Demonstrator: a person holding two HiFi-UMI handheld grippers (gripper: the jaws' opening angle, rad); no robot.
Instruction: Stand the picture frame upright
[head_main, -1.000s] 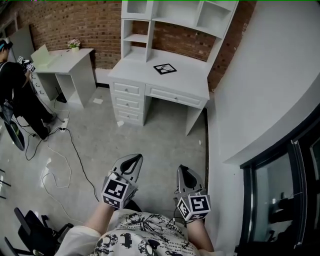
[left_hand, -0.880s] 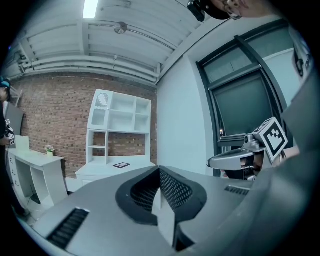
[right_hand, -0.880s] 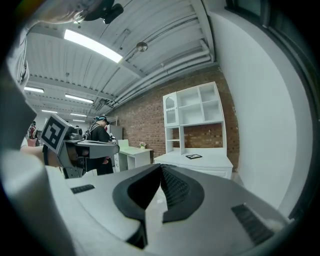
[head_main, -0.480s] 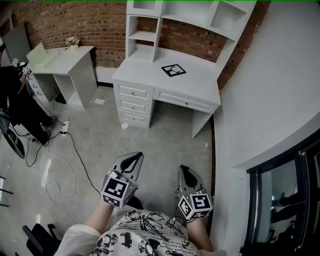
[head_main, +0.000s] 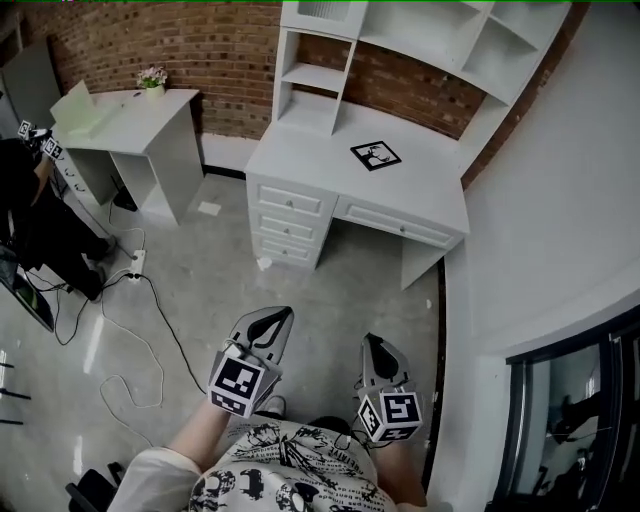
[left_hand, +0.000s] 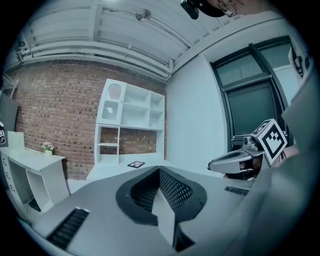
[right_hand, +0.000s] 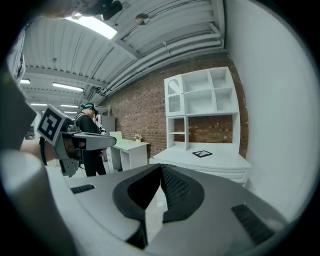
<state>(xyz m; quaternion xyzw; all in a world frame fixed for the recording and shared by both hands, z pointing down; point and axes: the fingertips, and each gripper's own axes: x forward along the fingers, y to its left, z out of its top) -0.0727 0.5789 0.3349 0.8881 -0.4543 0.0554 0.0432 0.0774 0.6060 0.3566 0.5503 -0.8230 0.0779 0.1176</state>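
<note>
Holding both grippers low before a printed shirt (head_main: 290, 465), the person stands on a grey floor (head_main: 200, 260). The left gripper (head_main: 281, 313) has its jaws pressed together with nothing between them; its own view shows the two tips meeting. The right gripper (head_main: 368, 341) is clenched in the same way and is empty too. Both point forward, side by side but not touching, and both are well apart from the counter. At the near right a dark window (head_main: 570, 400) is set in a white wall (head_main: 560, 180).

Farther ahead stands the white counter (head_main: 300, 160), with drawers (head_main: 287, 224) under its left part and an open space under its right part. The frame (head_main: 376, 155) lies flat on the counter top, toward the right rear, with its dark border facing up. Nothing touches it.

Behind the frame a white shelf unit (head_main: 325, 75) rises from the counter against a brick wall (head_main: 200, 40). At the far left is a side counter (head_main: 130, 105) with a small plant (head_main: 152, 77) near its rear edge. Another person in dark clothes (head_main: 25, 195) stands beside that side counter.
</note>
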